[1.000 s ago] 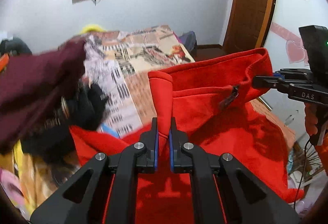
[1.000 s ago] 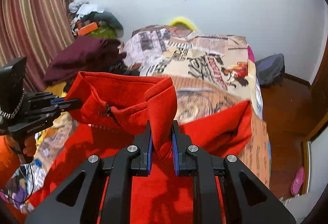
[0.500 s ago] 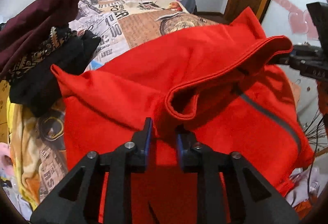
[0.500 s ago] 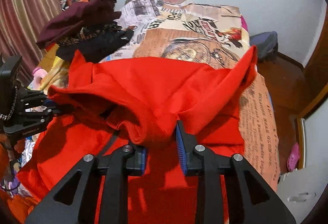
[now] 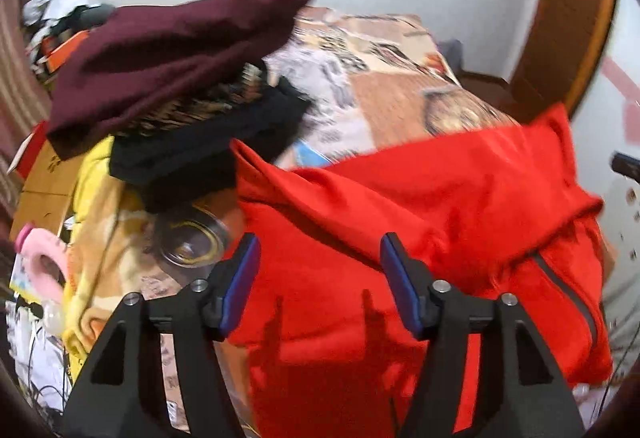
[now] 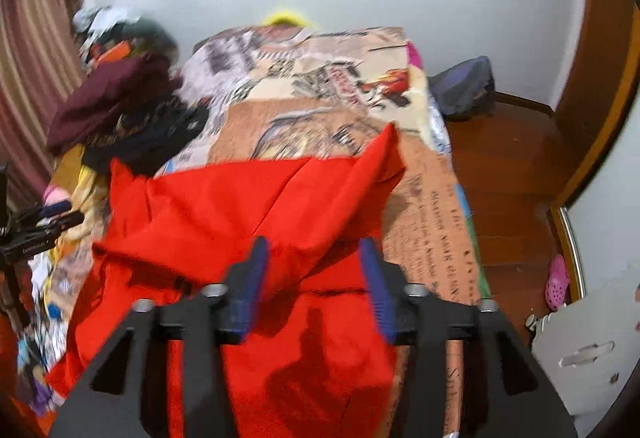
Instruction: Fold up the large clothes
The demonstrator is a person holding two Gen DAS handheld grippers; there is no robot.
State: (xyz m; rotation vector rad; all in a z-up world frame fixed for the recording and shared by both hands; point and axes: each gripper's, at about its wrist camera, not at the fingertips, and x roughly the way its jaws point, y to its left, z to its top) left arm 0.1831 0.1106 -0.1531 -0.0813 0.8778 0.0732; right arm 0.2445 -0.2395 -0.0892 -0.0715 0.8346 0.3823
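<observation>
A large red fleece jacket (image 5: 420,222) lies spread on the bed, its grey zipper (image 5: 568,290) at the right. It also shows in the right wrist view (image 6: 240,213), folded over itself. My left gripper (image 5: 320,278) is open and empty just above the jacket's near part. My right gripper (image 6: 312,282) is open and empty above the jacket's near right part. The left gripper also shows at the left edge of the right wrist view (image 6: 44,222).
The bed has a newspaper-print cover (image 6: 320,85). A pile of maroon and black clothes (image 5: 180,77) lies at the jacket's far left corner. A wooden door (image 5: 568,29) and wooden floor (image 6: 508,165) are at the right. A white cabinet (image 6: 588,354) stands near right.
Both grippers held the jacket's collar edge up a second ago, lowered it onto the bed, then opened and let go. The jacket now lies flat.
</observation>
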